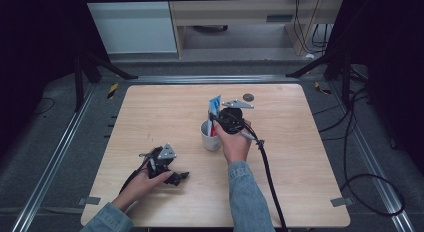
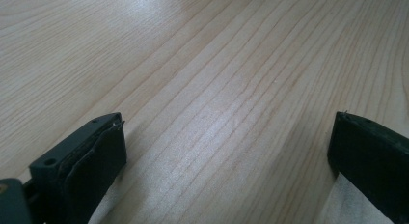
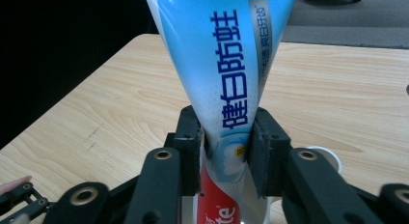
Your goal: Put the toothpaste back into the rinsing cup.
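Note:
A blue-and-white toothpaste tube [image 1: 215, 104] [image 3: 226, 64] with a red lower end stands upright in a white cup [image 1: 210, 140] [image 3: 333, 159] near the middle of the wooden table [image 1: 150, 112]. My right gripper [image 1: 216, 122] [image 3: 225, 151] reaches in from the cup's right, and its two black pads lie against the tube's sides just above the cup, shut on it. My left gripper [image 1: 180, 178] [image 2: 226, 151] rests low over the table at the front left, its jaws wide open with bare wood between them.
A small dark round object [image 1: 248, 97] lies near the table's far edge, behind the cup. The right gripper's black cable [image 1: 267, 167] trails across the table toward the front edge. Dark frame legs and cables stand on the floor around the table.

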